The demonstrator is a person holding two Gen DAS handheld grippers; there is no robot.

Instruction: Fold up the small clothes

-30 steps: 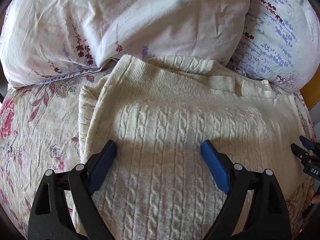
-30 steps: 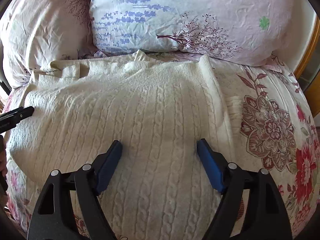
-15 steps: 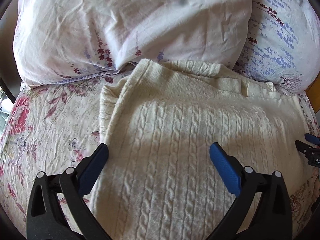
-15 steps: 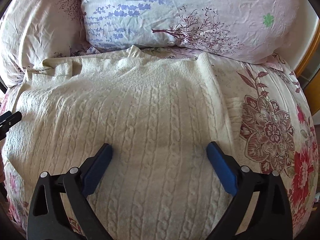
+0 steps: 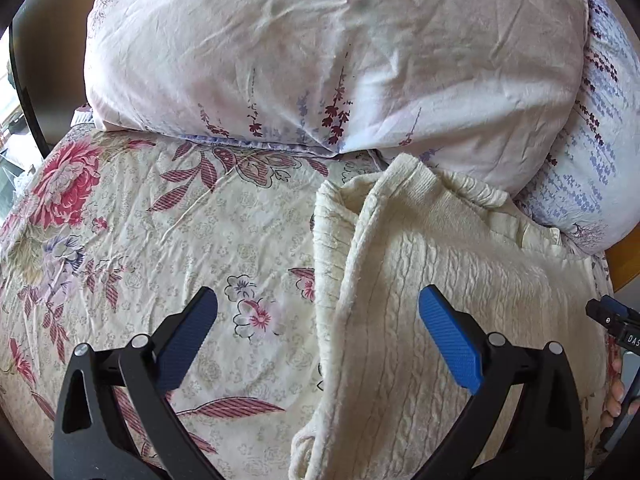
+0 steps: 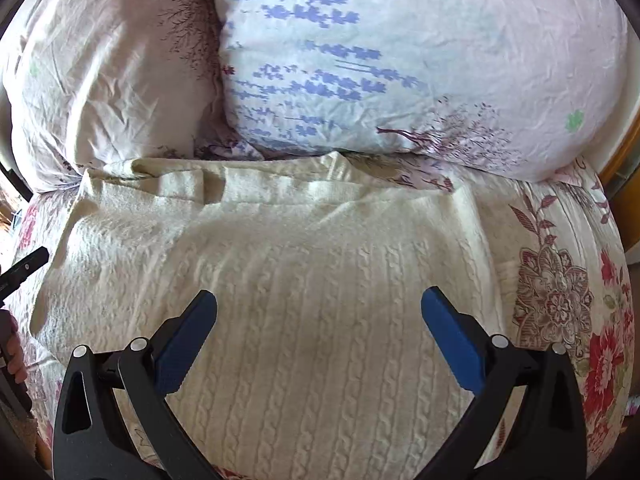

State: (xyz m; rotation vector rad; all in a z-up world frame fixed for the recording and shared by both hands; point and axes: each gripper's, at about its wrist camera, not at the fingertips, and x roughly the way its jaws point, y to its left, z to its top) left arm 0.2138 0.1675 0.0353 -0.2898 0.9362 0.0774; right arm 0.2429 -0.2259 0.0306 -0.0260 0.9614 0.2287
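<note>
A cream cable-knit sweater (image 5: 440,264) lies folded on the floral bedsheet (image 5: 180,220), its top edge against the pillows. My left gripper (image 5: 318,300) hangs open above the sweater's left edge, one finger over the bare sheet and the other over the knit, holding nothing. My right gripper (image 6: 319,298) hovers open over the middle of the sweater (image 6: 320,248), with nothing between its pads. Each gripper's tip shows at the edge of the other's view: the right gripper (image 5: 612,316) at the sweater's right side, the left gripper (image 6: 24,268) at its left side.
Two large floral pillows (image 5: 320,60) (image 6: 400,60) stand along the head of the bed behind the sweater. A wooden bed frame (image 5: 628,264) shows at the right edge. Bare sheet (image 6: 568,300) lies on both sides of the sweater.
Both grippers opened wider and lifted off the sweater. The left one slid left, from over the knit to astride its left edge; the right one pulled back slightly.
</note>
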